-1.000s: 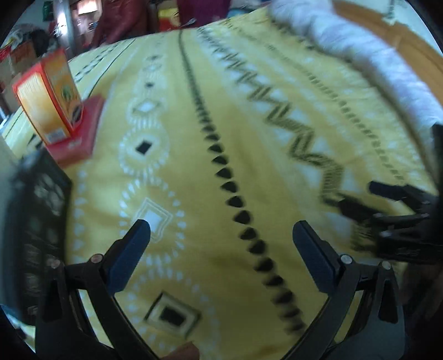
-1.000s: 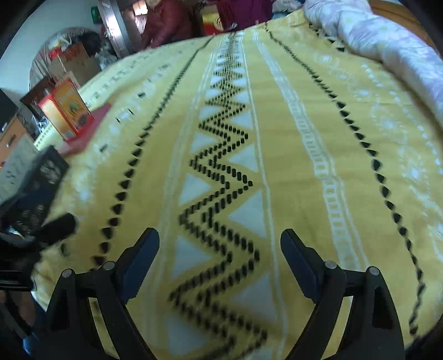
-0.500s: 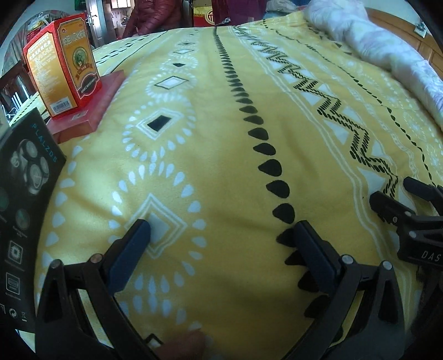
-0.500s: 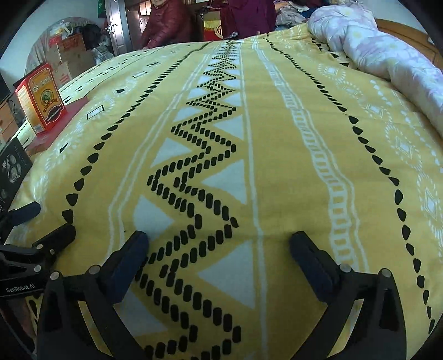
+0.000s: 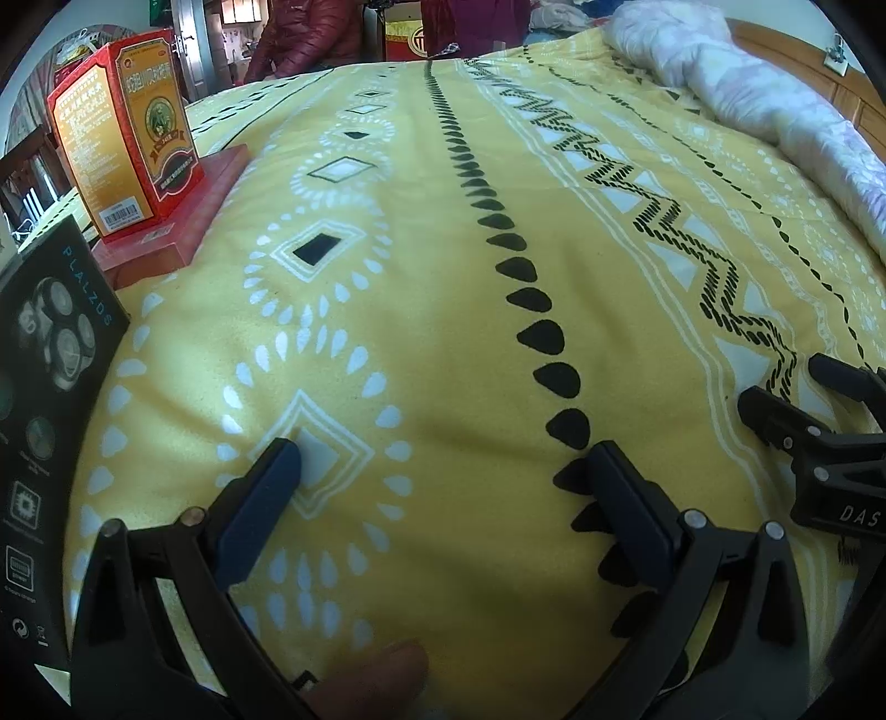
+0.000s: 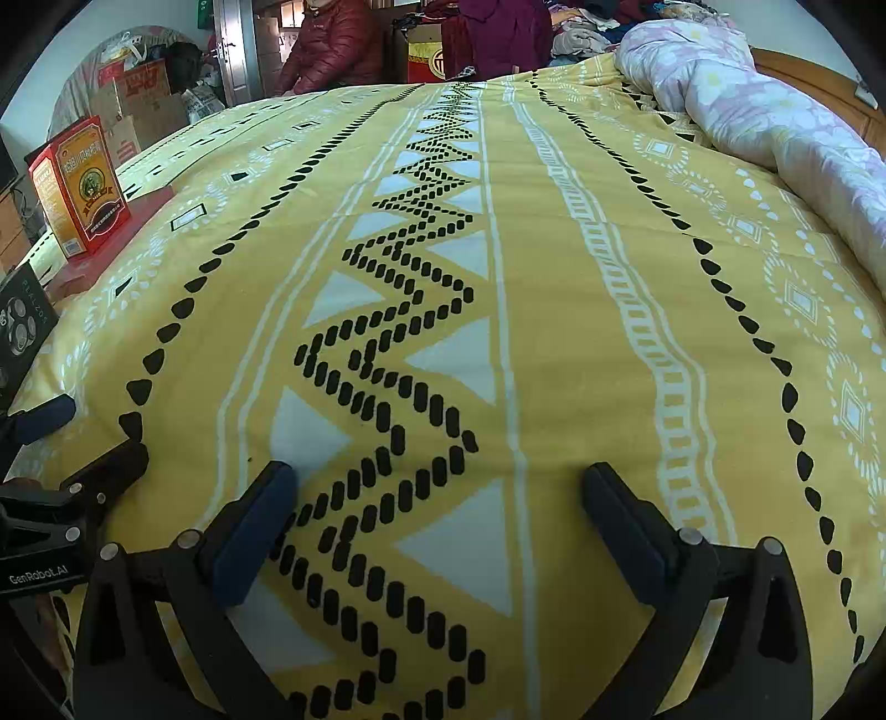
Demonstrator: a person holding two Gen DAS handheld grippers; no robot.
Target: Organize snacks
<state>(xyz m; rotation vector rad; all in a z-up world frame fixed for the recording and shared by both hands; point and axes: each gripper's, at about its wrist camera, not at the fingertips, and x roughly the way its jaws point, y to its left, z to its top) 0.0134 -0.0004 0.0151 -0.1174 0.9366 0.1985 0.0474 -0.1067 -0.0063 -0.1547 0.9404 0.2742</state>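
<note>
Yellow bedspread [image 6: 554, 288]: soft fabric w/ black teardrop rows, zigzag bands, white diamonds; covers the bed, slight creases near the front edge.
Orange-red snack box [image 5: 124, 138]: upright cardboard carton, barcode low on its side face, print too small to read; stands on a flat red box [image 5: 183, 221] at the bed's left edge.
Black box [image 5: 50, 410]: glossy, w/ round shaver-head pics; cut off by the left frame edge, just in front of the red one.
Pale floral quilt [image 6: 775, 127]: bunched, puffy, along the far right; runs out of frame.
Left gripper [image 5: 443, 498]: jaws spread wide, nothing between, low over the fabric; can't tell if tips touch it. A fingertip [image 5: 382, 681] shows at the bottom edge.
Right gripper [image 6: 437, 515]: jaws have just been opening, now spread wide, nothing between them, only zigzag print.
Background: two seated people in dark red jackets [image 6: 332, 50], cropped by the top edge; cardboard cartons [image 6: 144, 99] behind, hazy.
</note>
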